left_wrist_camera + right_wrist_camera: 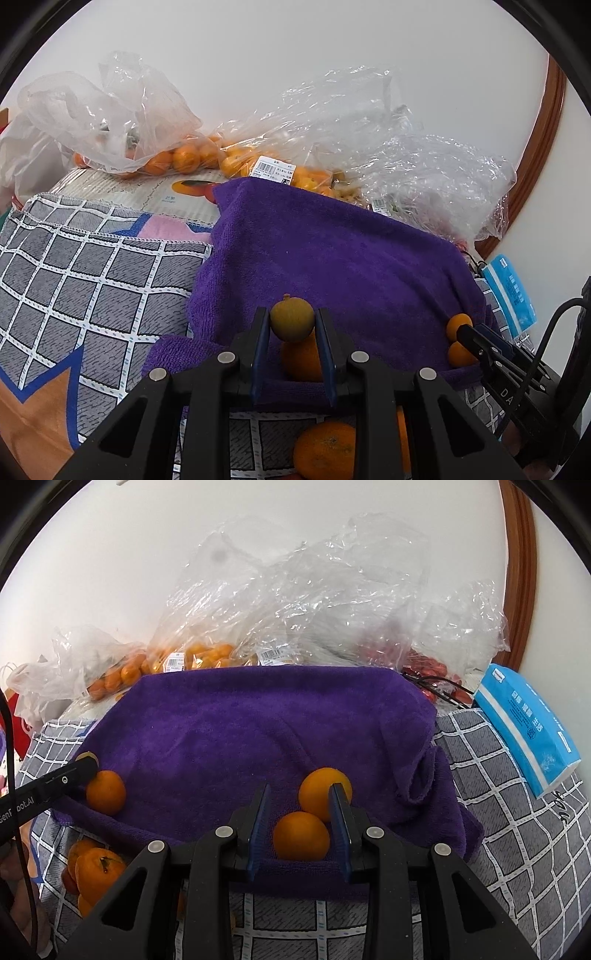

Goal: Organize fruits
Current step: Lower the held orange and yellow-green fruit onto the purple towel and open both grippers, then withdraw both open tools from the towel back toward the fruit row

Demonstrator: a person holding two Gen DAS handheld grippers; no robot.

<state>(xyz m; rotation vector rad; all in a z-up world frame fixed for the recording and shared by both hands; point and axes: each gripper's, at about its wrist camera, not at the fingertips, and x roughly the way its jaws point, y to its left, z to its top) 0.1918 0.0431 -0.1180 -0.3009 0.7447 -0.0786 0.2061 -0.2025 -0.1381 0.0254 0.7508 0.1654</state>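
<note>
The purple towel (258, 731) is the landmark here: it lies spread over a grey checked cloth (517, 812), its near edge rolled into a low fold.

The left claw (291, 325) is closed on a small greenish-yellow fruit (291, 319), pinched between the two blue pads just above the towel's near edge. Directly below it, on the towel, sits an orange (301, 360). From the right wrist camera, the same claw enters at the towel's left corner, its tip beside that orange (106, 792), with only a sliver of the greenish fruit showing above the tip.

The right claw (301, 812) hovers over the near edge of the towel with its jaws apart and gripping nothing. One orange (301, 836) lies on the towel between the blue pads without either pad visibly touching it; a second orange (321, 788) lies just behind it, partly hidden by the right pad.

Off the towel's near left corner, a few larger oranges (96, 871) rest on the checked cloth. Behind the towel's far edge stand clear plastic bags (295, 602), some holding small oranges (122, 675) and one holding red fruit (424, 668). To the towel's right lies a blue packet (524, 731) on the checked cloth.
</note>
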